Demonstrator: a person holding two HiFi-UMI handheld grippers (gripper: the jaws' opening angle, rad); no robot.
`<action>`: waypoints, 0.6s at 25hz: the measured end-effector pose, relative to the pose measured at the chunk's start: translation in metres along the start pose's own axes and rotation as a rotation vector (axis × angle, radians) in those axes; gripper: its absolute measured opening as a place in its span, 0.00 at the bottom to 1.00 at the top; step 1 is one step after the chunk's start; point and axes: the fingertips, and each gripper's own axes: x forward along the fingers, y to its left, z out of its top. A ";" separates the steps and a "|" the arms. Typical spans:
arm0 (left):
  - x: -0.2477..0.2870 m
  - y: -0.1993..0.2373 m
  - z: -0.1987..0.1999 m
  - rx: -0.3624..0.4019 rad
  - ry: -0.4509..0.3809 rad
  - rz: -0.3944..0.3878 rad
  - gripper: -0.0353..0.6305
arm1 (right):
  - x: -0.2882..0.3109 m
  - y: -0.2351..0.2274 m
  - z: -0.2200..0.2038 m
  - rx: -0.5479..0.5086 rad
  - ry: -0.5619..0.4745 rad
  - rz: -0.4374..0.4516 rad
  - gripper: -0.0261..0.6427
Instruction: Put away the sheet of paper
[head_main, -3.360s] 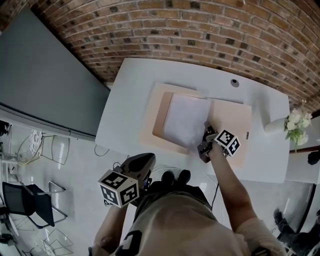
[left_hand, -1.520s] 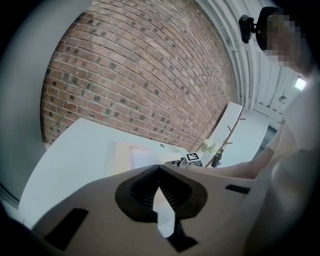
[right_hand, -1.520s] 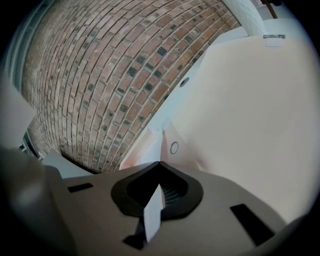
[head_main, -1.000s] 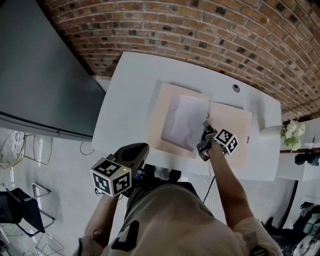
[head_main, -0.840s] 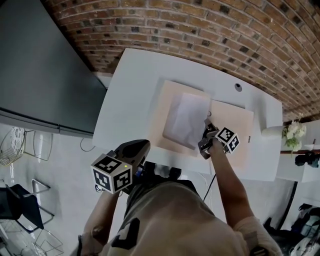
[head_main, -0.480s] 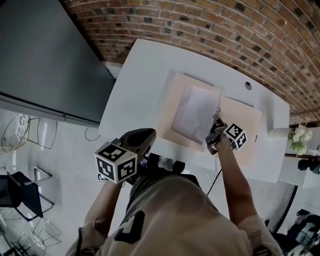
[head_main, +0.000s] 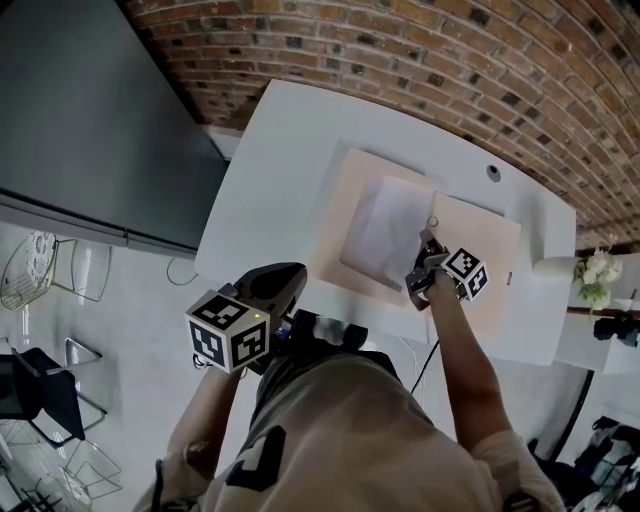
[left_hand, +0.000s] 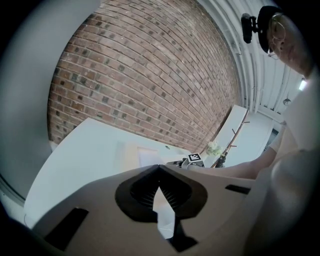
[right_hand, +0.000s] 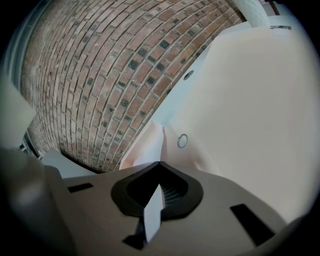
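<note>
A white sheet of paper (head_main: 385, 230) lies on the left half of an open beige folder (head_main: 490, 260) on the white table (head_main: 270, 180). My right gripper (head_main: 424, 256) is at the sheet's right edge and is shut on it; in the right gripper view a white strip of the sheet (right_hand: 152, 210) stands between the closed jaws of the right gripper (right_hand: 160, 165). The folder (right_hand: 250, 100) spreads out beyond, with a small ring (right_hand: 182, 140) on it. My left gripper (head_main: 293, 277) hangs below the table's front edge, and the left gripper (left_hand: 159, 169) is shut on nothing.
A brick wall (head_main: 420, 60) runs behind the table. A round cable hole (head_main: 492, 172) sits near the table's back edge. A vase of flowers (head_main: 595, 268) stands at the far right. A dark panel (head_main: 90, 130) and wire chairs (head_main: 40, 390) are on the left.
The head view has shifted a little. My right gripper keeps its hold on the sheet's right edge. The left gripper stays low by my body.
</note>
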 end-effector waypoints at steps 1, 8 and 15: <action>0.000 0.000 0.000 0.000 0.001 -0.001 0.07 | 0.001 0.001 -0.001 0.000 0.001 0.001 0.07; 0.001 0.002 -0.002 -0.001 0.008 -0.004 0.07 | 0.006 0.002 -0.006 0.006 0.009 0.004 0.07; 0.000 0.007 -0.001 -0.004 0.012 -0.004 0.07 | 0.011 0.006 -0.012 0.011 0.019 0.007 0.07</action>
